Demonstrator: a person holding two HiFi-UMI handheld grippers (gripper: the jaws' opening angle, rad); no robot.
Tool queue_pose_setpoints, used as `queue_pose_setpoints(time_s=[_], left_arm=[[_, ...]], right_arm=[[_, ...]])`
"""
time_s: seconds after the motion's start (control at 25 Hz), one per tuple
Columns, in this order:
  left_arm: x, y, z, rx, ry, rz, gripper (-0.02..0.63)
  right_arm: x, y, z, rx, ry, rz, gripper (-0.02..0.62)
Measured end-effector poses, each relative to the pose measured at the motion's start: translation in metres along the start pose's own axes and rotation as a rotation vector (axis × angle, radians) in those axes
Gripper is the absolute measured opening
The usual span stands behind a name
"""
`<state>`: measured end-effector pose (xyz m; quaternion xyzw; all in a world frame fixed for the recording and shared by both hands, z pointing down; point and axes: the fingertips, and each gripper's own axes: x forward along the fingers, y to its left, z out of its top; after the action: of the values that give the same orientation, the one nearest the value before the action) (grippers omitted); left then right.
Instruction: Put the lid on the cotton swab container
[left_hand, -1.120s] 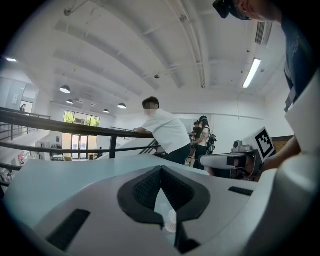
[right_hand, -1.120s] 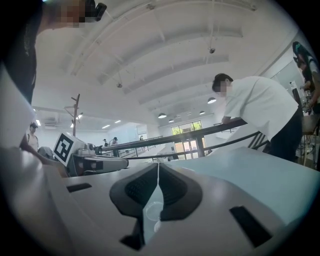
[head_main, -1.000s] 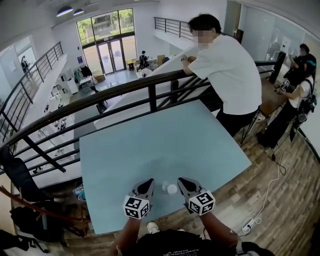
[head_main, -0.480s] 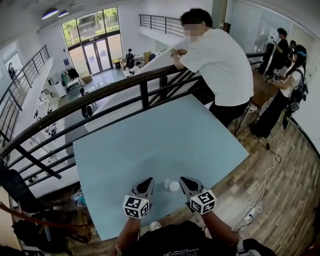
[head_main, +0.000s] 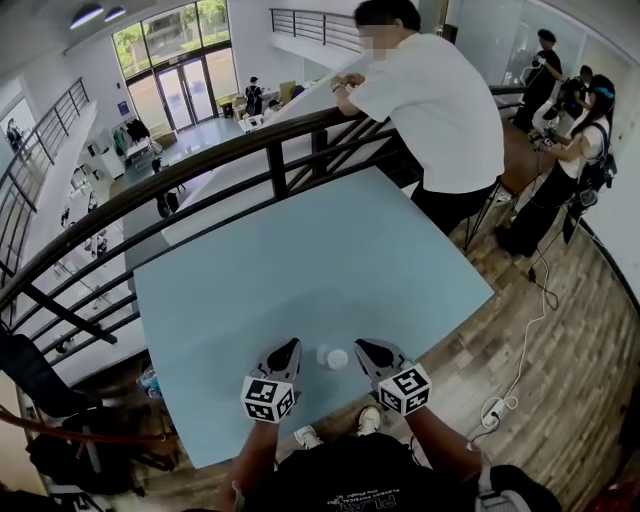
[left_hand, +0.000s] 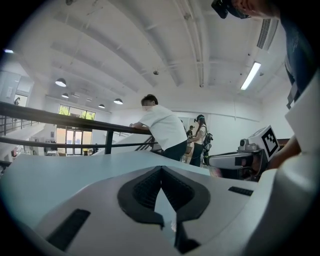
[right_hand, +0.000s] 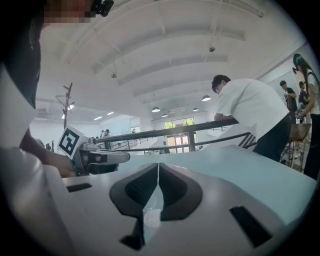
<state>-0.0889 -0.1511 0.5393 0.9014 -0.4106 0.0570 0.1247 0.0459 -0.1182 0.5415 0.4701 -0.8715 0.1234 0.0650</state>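
A small clear cotton swab container (head_main: 322, 354) stands on the light blue table (head_main: 300, 270) near its front edge. A round white lid (head_main: 339, 359) lies right beside it. My left gripper (head_main: 292, 346) is just left of them and my right gripper (head_main: 359, 347) just right, both apart from them. In the left gripper view the left gripper (left_hand: 161, 168) has its jaws together with nothing between them. In the right gripper view the right gripper (right_hand: 158, 164) is likewise shut and empty. A whitish patch of swabs (right_hand: 151, 218) shows through the gap below its pads.
A black railing (head_main: 200, 170) runs along the table's far side. A person in a white shirt (head_main: 430, 100) leans on it at the far right corner. Other people (head_main: 570, 150) stand at the right on the wooden floor, where a white cable (head_main: 520, 360) lies.
The head view has shifted, so the table sits higher and more to the left in the picture. Both grippers, the container and the lid keep their places relative to one another.
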Motion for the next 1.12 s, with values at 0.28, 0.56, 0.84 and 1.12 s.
queue_pose_setpoints(time_s=[0.28, 0.56, 0.84, 1.12], left_arm=[[0.021, -0.001, -0.020, -0.012, 0.039, 0.028, 0.012], [0.022, 0.000, -0.044, -0.038, 0.088, 0.063, 0.012], [0.028, 0.018, -0.057, -0.095, 0.089, 0.112, 0.012], [0.020, 0.016, -0.067, -0.091, 0.066, 0.109, 0.012]], right_arm=[[0.011, -0.018, -0.021, 0.005, 0.052, 0.040, 0.021], [0.017, -0.010, -0.050, 0.006, 0.106, 0.087, 0.021], [0.025, -0.006, -0.075, -0.012, 0.151, 0.110, 0.021], [0.020, -0.002, -0.087, -0.031, 0.185, 0.116, 0.021]])
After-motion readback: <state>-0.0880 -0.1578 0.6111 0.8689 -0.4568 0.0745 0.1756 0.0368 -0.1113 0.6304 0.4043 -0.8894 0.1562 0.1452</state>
